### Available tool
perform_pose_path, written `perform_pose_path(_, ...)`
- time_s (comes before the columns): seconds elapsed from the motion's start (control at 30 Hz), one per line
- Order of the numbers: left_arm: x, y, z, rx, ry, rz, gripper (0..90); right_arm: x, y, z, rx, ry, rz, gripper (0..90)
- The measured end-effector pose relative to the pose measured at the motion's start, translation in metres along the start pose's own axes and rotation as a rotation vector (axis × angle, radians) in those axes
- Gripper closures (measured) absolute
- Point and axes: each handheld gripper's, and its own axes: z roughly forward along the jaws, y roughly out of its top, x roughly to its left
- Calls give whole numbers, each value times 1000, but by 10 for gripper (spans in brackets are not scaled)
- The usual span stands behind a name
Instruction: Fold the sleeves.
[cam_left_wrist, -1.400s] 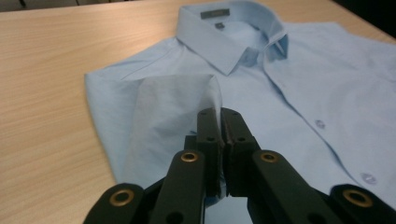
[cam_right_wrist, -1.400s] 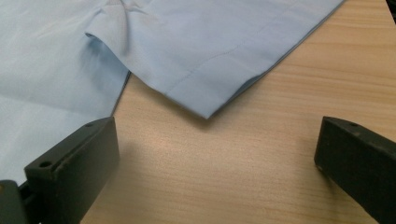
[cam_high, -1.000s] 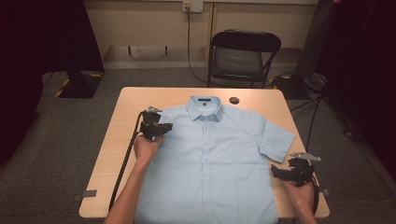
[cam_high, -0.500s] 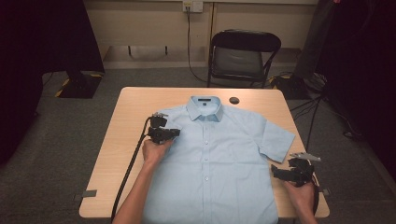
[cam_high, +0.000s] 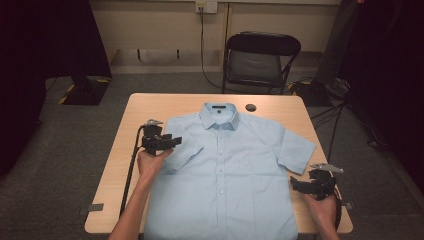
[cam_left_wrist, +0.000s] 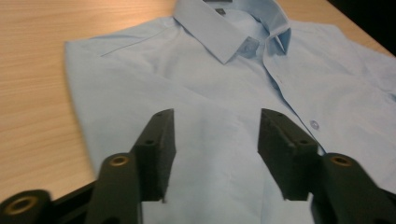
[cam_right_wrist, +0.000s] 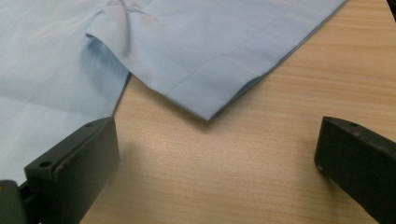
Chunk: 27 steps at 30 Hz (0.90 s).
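One light blue shirt (cam_high: 225, 175) lies flat on the one table (cam_high: 150, 107), collar far. Two grippers: the left gripper (cam_high: 172, 142), jaws just opening, spread above the folded left sleeve (cam_high: 185, 152); the right gripper (cam_high: 295, 185) spread wide near the right sleeve (cam_high: 297, 150).

Light wooden tabletop (cam_high: 150, 105) carrying a pale blue short-sleeved shirt (cam_high: 235, 185), laid flat, buttoned, collar at the far edge, one sleeve folded inward. A small dark round object (cam_high: 251, 107) lies beside the collar.

light blue short-sleeved shirt (cam_high: 225, 180) flat on table, face up, buttoned, collar at far side; left sleeve folded inward over front, right sleeve spread out
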Motion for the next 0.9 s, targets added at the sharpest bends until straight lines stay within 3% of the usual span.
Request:
perform_pose_path(0.07,4,-4,-10,-9,0,-19,437,0,0,0,0,0,0,0)
perform_pose_path(0.1,6,-11,-17,-4,15,7,444,0,0,0,0,0,0,0)
perform_pose_path(0.17,7,-14,-20,4,19,17,474,0,0,0,0,0,0,0)
perform_pose_path(0.3,8,-31,-26,65,34,71,576,0,0,0,0,0,0,0)
perform_pose_path(0.33,10,-38,-29,87,29,102,595,0,0,0,0,0,0,0)
perform_pose_path(0.43,12,-43,-28,115,8,110,645,0,0,0,0,0,0,0)
perform_pose_path(0.5,10,-48,-27,144,18,152,663,0,0,0,0,0,1,0)
perform_pose_path(0.6,5,-53,-26,184,10,192,662,0,0,0,0,0,0,0)
perform_pose_path(0.63,1,-57,-25,218,13,216,652,0,0,0,0,0,1,0)
perform_pose_path(0.9,-9,-73,-22,238,54,250,618,0,0,0,0,0,0,0)
